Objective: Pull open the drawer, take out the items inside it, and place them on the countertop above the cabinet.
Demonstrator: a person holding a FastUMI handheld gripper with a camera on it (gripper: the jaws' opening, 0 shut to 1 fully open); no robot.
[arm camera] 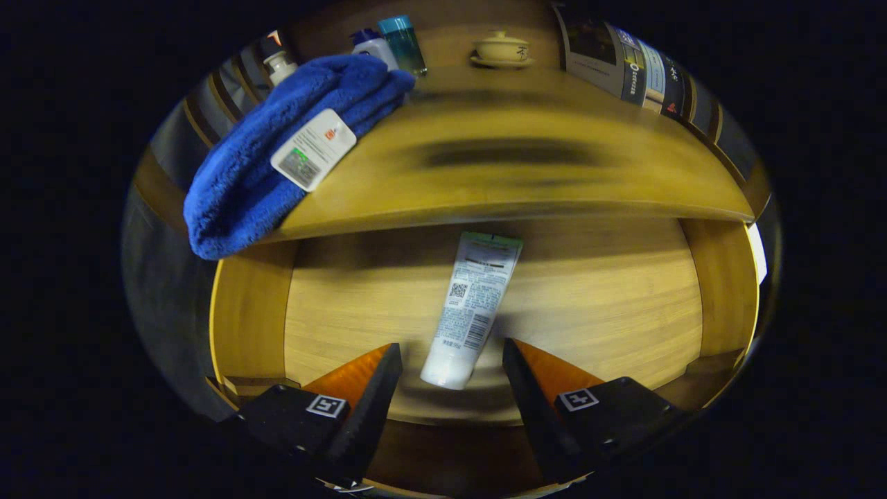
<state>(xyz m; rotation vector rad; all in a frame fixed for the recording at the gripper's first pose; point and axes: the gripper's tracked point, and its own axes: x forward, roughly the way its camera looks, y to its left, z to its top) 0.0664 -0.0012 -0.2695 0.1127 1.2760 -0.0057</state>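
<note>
The wooden drawer (610, 305) stands pulled open below the countertop (513, 173). A white tube (471, 305) with a printed label and a green far end lies on the drawer floor, its white cap end pointing toward me. My gripper (452, 357) is open above the drawer, and the tube's cap end lies between the two fingertips without either touching it. A blue towel (277, 152) with a white tag rests on the countertop's left part and hangs over its front edge.
At the back of the countertop stand a small pump bottle (279, 66), a white bottle (372, 46), a teal bottle (404, 43) and a lidded ceramic cup on a saucer (502, 48). Printed booklets (637, 69) lean at the back right. The drawer's side walls (721, 291) flank the tube.
</note>
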